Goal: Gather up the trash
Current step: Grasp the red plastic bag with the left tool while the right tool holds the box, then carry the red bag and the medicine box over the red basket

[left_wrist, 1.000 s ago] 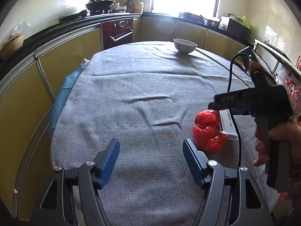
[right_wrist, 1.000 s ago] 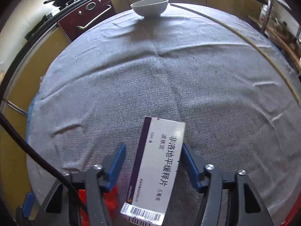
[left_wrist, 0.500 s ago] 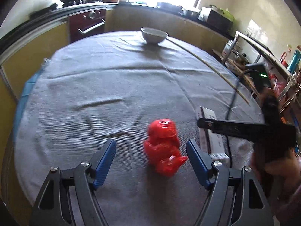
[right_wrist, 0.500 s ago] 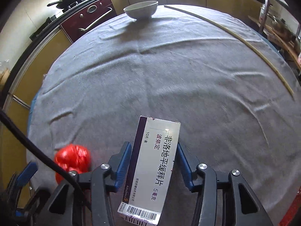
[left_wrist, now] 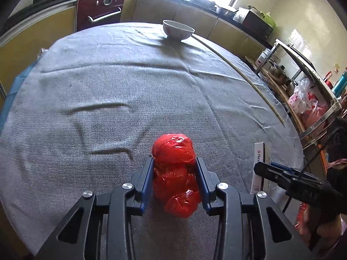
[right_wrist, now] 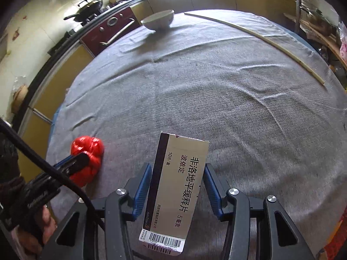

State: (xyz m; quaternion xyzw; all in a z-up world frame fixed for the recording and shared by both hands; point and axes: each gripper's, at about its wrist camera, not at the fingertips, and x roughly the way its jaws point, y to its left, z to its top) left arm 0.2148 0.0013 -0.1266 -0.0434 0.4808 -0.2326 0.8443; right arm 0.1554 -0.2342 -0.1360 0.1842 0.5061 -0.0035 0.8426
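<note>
A crumpled red plastic bag (left_wrist: 174,169) lies on the grey tablecloth (left_wrist: 108,86) at the near edge. My left gripper (left_wrist: 174,169) is shut on it, blue pads pressing both its sides. The bag also shows in the right wrist view (right_wrist: 87,153), with the left gripper's fingers (right_wrist: 71,164) on it. My right gripper (right_wrist: 176,173) is shut on a white medicine box (right_wrist: 175,186) with black Chinese print and a barcode. The box (left_wrist: 260,166) shows at the right in the left wrist view, beside the right gripper (left_wrist: 282,175).
A white bowl (left_wrist: 178,30) stands at the table's far side. A long thin stick (right_wrist: 256,36) lies along the right part of the cloth. Kitchen cabinets and an oven (left_wrist: 99,10) ring the table. A rack with bags (left_wrist: 303,99) stands on the right.
My left gripper swung over the red bag and closed on it. My right gripper closed on the medicine box, which it straddled open before.
</note>
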